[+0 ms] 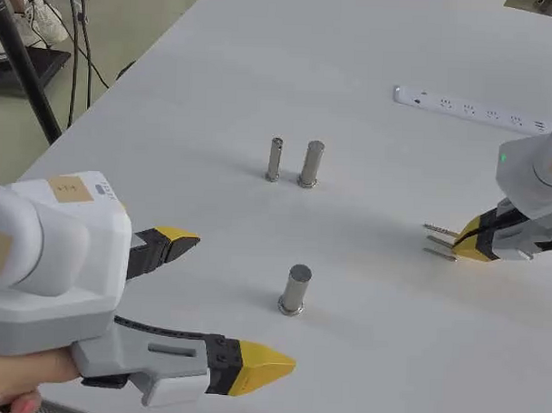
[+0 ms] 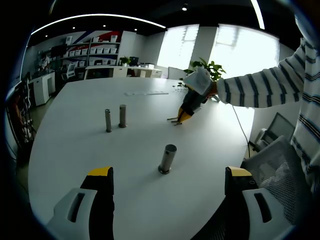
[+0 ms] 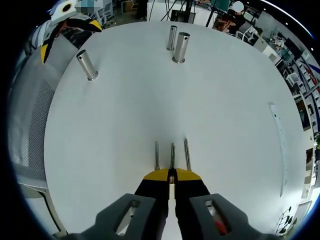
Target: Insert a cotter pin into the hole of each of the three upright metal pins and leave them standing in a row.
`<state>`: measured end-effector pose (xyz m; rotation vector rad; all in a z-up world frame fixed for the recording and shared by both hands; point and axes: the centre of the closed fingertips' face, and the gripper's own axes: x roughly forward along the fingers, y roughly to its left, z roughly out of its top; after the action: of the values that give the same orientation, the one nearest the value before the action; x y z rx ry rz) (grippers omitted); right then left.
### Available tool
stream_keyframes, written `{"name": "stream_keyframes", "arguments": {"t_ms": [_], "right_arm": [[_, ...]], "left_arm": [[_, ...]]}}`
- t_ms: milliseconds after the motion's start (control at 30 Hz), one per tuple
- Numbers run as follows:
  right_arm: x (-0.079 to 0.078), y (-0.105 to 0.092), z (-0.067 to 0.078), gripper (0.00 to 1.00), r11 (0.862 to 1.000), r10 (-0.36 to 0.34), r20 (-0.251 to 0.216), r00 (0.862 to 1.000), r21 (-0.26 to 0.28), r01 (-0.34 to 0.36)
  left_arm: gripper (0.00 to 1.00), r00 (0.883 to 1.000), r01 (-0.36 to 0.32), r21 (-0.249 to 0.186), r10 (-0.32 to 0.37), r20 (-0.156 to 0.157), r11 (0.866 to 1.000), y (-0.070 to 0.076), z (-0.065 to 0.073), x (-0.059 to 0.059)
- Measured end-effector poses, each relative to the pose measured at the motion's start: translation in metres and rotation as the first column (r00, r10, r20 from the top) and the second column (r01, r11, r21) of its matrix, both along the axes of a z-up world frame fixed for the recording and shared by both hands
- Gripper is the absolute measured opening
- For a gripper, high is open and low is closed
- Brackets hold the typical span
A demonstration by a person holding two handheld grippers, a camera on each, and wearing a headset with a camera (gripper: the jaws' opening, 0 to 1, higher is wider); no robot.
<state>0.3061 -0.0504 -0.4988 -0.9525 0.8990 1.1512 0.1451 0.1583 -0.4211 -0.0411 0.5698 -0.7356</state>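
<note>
Right gripper view: my right tongs (image 3: 172, 176) pinch the middle cotter pin (image 3: 172, 154); the two other cotter pins (image 3: 156, 155) just beside it might drag along. My left tongs (image 2: 169, 172) are spread, and the nearest metal pin (image 2: 167, 156) just ahead could easily topple.

white table (image 1: 217, 78) | three upright metal pins (image 1: 294, 290) | power strip (image 1: 470, 109)

Cotter pins (image 3: 172, 155) vanish at their back ends between the pinched tips of the right gripper (image 3: 171, 173), its body clipped by the head view's edge.
</note>
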Motion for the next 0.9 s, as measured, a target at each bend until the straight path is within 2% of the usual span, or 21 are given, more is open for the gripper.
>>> {"name": "stream_keyframes", "arguments": {"t_ms": [133, 333, 567, 800, 867, 900], "right_arm": [[0.005, 0.000, 0.002, 0.00, 1.000, -0.004, 0.036, 0.999, -0.031, 0.005], [0.005, -0.003, 0.008, 0.00, 1.000, -0.010, 0.052, 0.999, -0.029, 0.012], [0.001, -0.005, 0.028, 0.00, 1.000, -0.013, 0.109, 0.994, 0.001, 0.013], [-0.007, -0.001, 0.053, 0.00, 0.998, -0.017, 0.177, 0.984, 0.059, 0.007], [0.000, -0.004, 0.054, 0.00, 0.997, -0.017, 0.197, 0.980, 0.077, 0.002], [-0.003, -0.002, 0.056, 0.00, 0.997, -0.014, 0.206, 0.979, 0.083, -0.003]], "left_arm": [[0.90, 1.000, 0.006, 0.000, -0.006, 0.004, 1.000, -0.002, 0.002, -0.001], [0.89, 1.000, 0.016, 0.008, -0.016, 0.007, 1.000, -0.004, 0.003, -0.003], [0.88, 1.000, 0.014, -0.001, -0.014, 0.020, 1.000, -0.007, 0.008, -0.004], [0.86, 1.000, 0.016, -0.010, -0.016, 0.022, 1.000, -0.009, 0.010, -0.006], [0.85, 1.000, 0.015, -0.015, -0.014, 0.024, 1.000, -0.009, 0.011, -0.006], [0.85, 1.000, 0.016, -0.015, -0.015, 0.025, 1.000, -0.009, 0.012, -0.006]]}}
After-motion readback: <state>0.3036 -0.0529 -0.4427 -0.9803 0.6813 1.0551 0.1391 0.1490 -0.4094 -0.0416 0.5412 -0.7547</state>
